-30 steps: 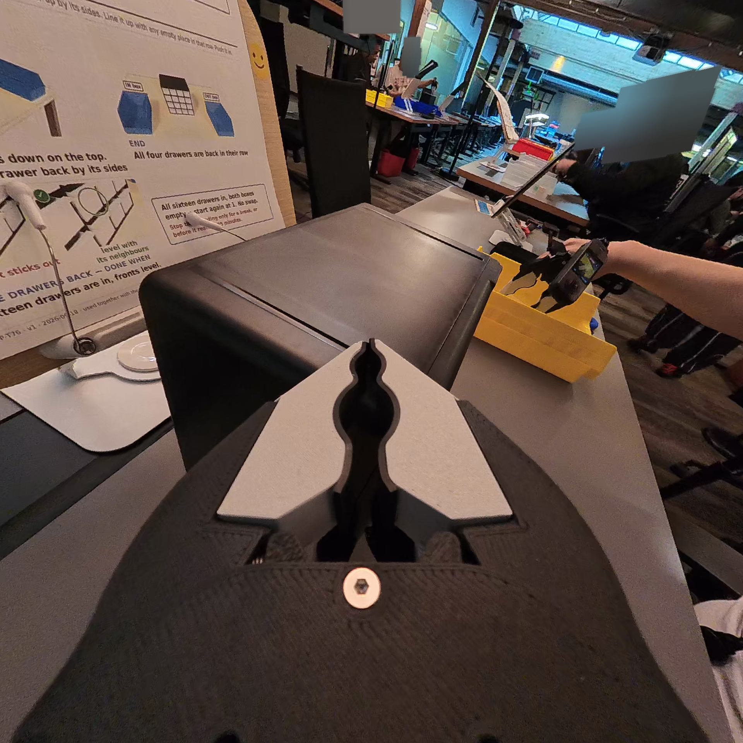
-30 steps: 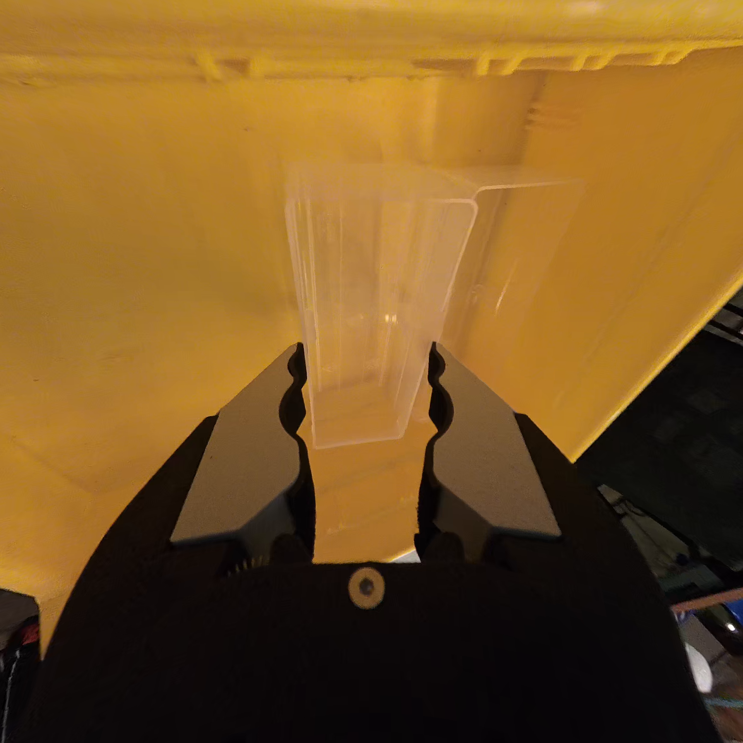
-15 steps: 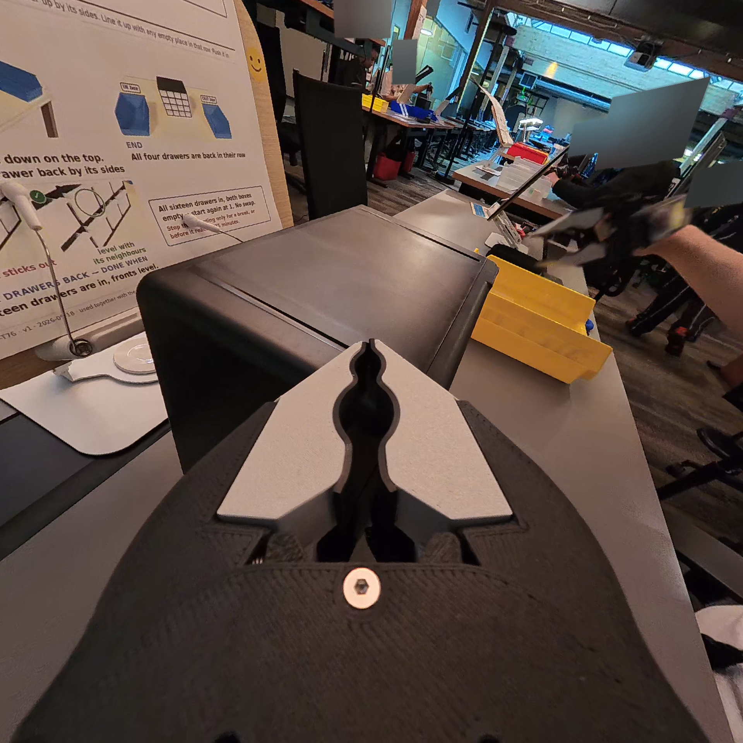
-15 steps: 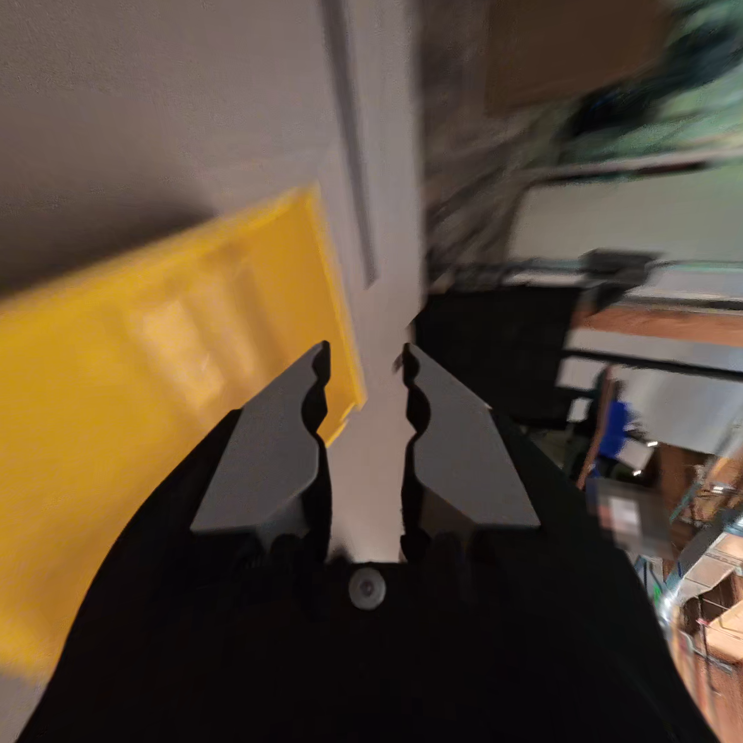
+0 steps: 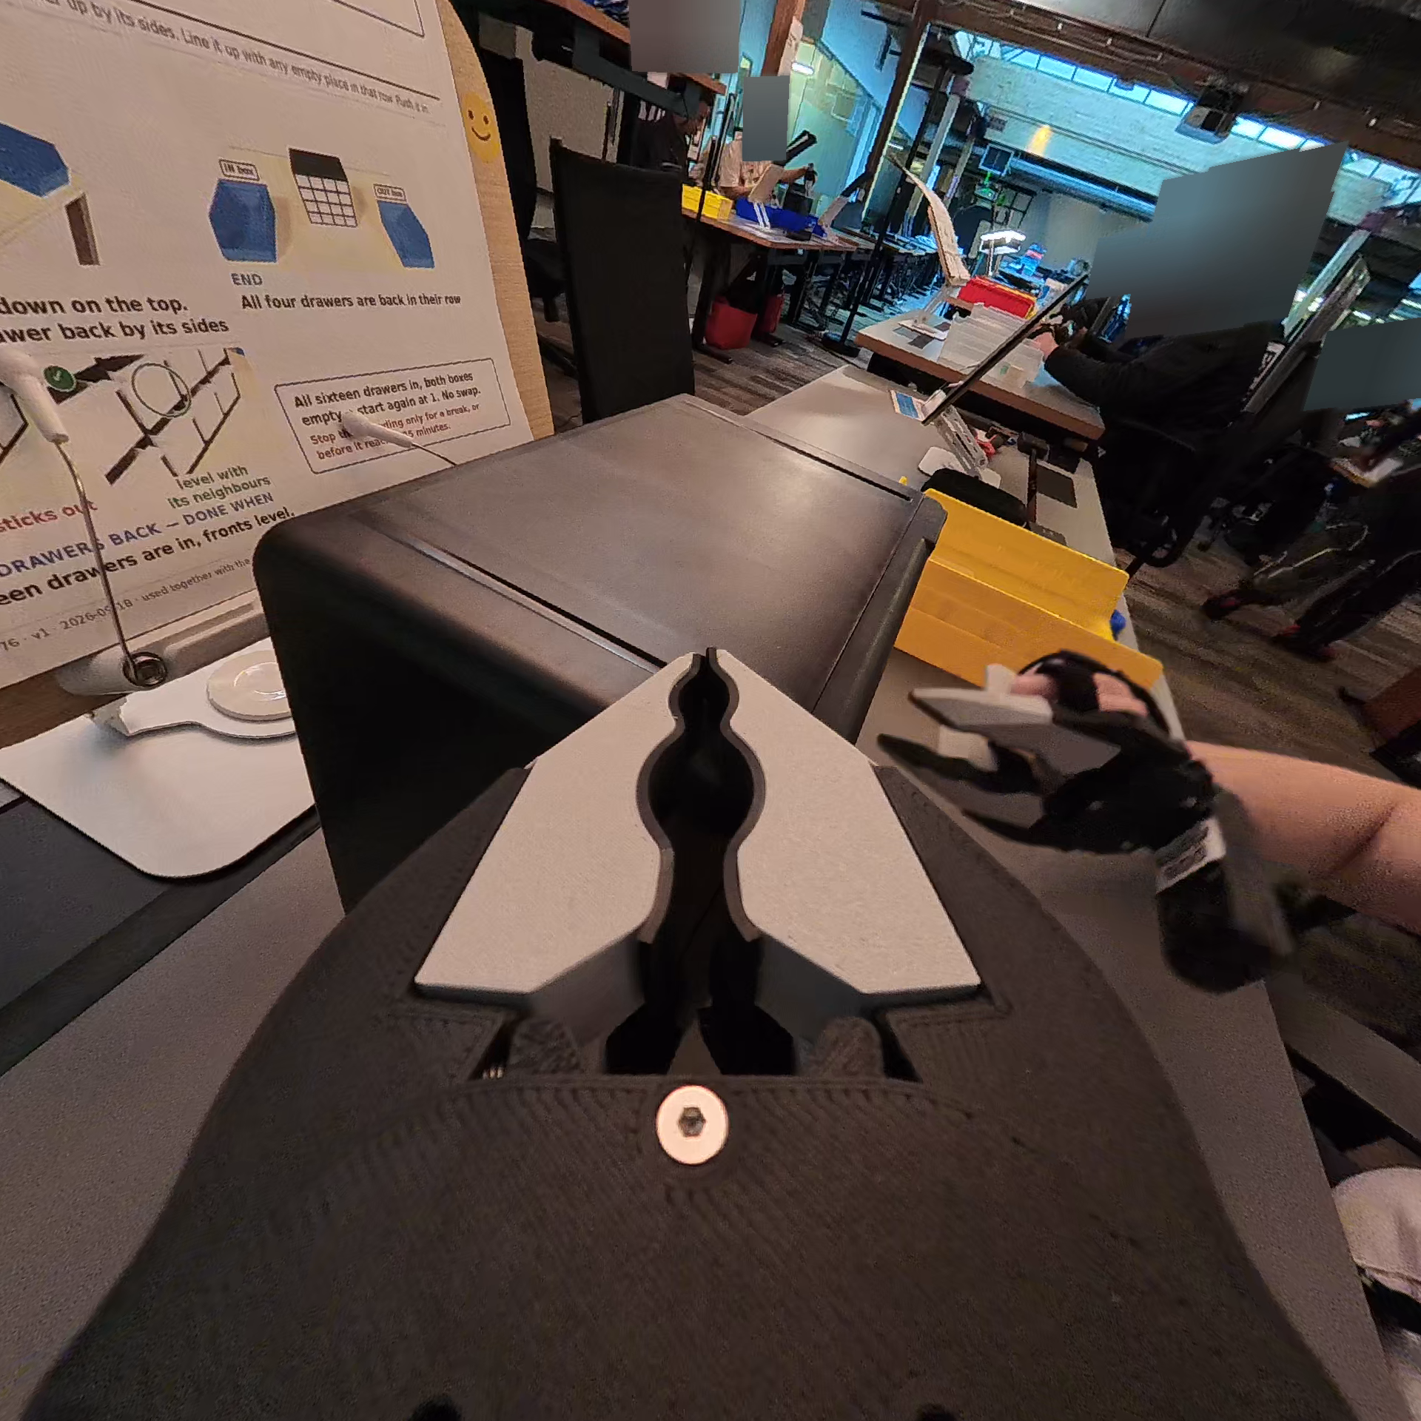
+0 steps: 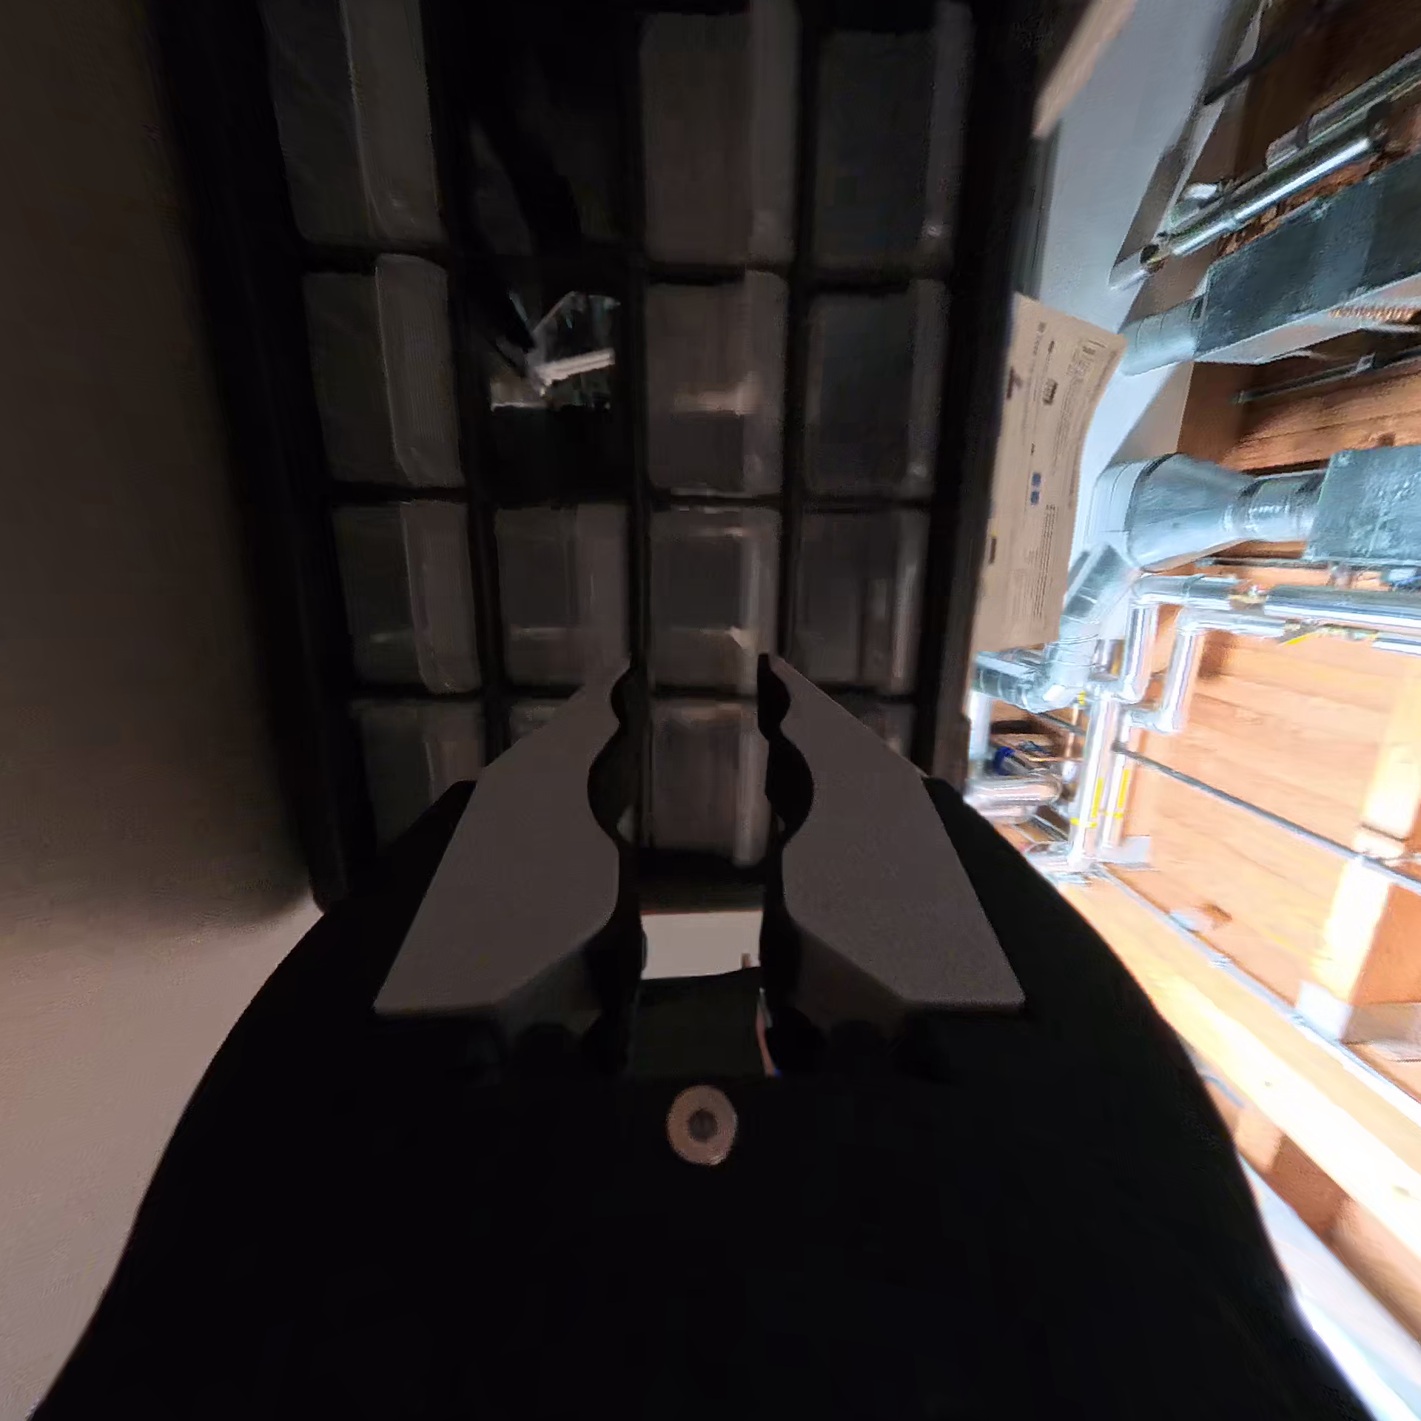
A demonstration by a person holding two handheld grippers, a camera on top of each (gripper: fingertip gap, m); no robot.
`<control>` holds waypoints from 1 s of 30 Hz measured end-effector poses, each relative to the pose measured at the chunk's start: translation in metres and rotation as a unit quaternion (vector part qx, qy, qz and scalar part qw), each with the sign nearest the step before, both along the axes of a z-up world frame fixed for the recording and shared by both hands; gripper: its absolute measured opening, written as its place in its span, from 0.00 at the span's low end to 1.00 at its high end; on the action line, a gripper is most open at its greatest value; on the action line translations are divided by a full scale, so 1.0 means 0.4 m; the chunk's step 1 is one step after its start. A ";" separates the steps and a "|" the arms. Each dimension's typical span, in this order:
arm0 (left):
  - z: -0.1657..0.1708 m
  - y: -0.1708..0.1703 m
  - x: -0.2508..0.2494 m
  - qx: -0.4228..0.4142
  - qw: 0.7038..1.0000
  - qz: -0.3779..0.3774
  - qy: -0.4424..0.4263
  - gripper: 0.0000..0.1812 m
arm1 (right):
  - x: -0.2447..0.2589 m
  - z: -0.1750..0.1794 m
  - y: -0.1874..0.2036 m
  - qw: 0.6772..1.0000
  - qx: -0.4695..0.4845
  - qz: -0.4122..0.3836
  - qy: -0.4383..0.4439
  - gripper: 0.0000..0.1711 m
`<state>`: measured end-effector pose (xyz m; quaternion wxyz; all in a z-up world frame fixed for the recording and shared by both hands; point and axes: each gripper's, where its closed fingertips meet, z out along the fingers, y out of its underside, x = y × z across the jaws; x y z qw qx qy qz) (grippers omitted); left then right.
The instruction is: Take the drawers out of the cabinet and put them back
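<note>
The black cabinet (image 5: 615,523) stands on the grey table. My left gripper (image 5: 707,657) is shut and empty, held just behind the cabinet's near top edge. My right gripper (image 6: 696,669) is open and empty, facing the cabinet's front (image 6: 976,384) a short way off; the view is rolled sideways. It also shows in the left wrist view (image 5: 969,723), held by a hand at the cabinet's right end. Several clear drawers (image 6: 707,600) sit in the grid. Two slots (image 6: 554,131) in one line look dark; one shows a glint of clear plastic (image 6: 554,361).
A yellow bin (image 5: 1007,592) sits on the table beyond the cabinet's right end. An instruction poster (image 5: 231,307) and a white pad (image 5: 154,777) stand to the left. A person (image 5: 1153,369) sits at a far table. Across from one pair of fingers to the other is roughly 20 centimeters.
My right gripper let go of a clear drawer in the yellow bin, rose out of it and swung down to face the cabinet's front. My left gripper has stayed still and shut.
</note>
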<state>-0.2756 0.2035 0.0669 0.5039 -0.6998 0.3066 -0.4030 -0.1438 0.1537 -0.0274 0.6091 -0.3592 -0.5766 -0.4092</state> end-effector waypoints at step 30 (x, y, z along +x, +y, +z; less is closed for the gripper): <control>0.000 -0.003 0.001 0.002 1.000 -0.010 -0.007 0.00 | -0.043 -0.060 -0.066 0.999 -0.046 0.012 0.001 0.26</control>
